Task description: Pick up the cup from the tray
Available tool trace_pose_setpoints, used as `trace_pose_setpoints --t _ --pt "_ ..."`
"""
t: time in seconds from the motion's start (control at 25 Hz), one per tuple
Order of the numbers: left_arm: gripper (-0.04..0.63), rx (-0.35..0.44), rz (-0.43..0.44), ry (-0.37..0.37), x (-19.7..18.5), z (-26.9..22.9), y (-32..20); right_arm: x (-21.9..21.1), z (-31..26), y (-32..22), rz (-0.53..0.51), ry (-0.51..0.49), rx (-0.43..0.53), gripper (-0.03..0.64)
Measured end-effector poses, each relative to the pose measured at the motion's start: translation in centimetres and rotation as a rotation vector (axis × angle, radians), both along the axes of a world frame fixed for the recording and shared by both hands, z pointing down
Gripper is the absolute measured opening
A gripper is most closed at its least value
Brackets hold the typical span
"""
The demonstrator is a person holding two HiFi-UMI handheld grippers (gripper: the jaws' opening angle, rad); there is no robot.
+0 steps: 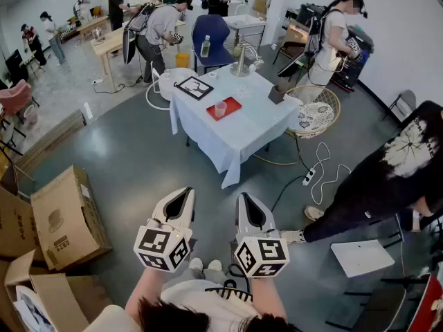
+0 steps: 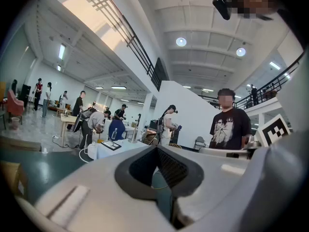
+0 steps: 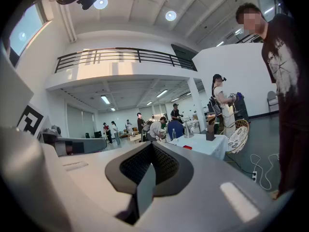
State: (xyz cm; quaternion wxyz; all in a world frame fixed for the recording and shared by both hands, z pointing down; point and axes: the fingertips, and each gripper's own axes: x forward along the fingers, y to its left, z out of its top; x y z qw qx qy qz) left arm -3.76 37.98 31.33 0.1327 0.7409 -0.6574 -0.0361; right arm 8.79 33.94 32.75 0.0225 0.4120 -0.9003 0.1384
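Note:
A small clear cup (image 1: 221, 108) stands on a red tray (image 1: 229, 104) on a white-clothed table (image 1: 242, 130), far ahead across the floor in the head view. Both grippers are held low near my body, well short of the table. The left gripper (image 1: 185, 194) and the right gripper (image 1: 247, 199) each have their jaws pressed together with nothing between them. In the left gripper view the left gripper (image 2: 157, 152) is shut, with the table (image 2: 116, 149) distant. In the right gripper view the right gripper (image 3: 151, 147) is shut, and the red tray (image 3: 187, 147) shows far off.
Cardboard boxes (image 1: 66, 216) lie at the left. A person in black (image 1: 387, 175) stands at the right, near a white board (image 1: 362, 256). A cable and power strip (image 1: 309, 177) lie on the floor before the table. A wicker chair (image 1: 315, 113) stands beside the table.

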Motion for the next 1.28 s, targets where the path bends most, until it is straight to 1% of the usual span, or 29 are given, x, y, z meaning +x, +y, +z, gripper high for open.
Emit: trace_pose_setpoints --t 0.32,0.96,1.28 --pt "0.0 -0.008 0.003 0.001 0.7 0.7 -0.7 0.1 0.7 -0.5 -0.013 0.023 0.0 0.026" --pt "0.0 -0.019 -0.023 0.006 2.0 1.0 -1.9 2.0 1.3 -1.9 -0.01 0.043 -0.013 0.026" --pt "0.0 -0.033 -0.031 -0.001 1.6 1.7 -3.5 1.5 2.0 -3.8 -0.015 0.032 -0.026 0.026"
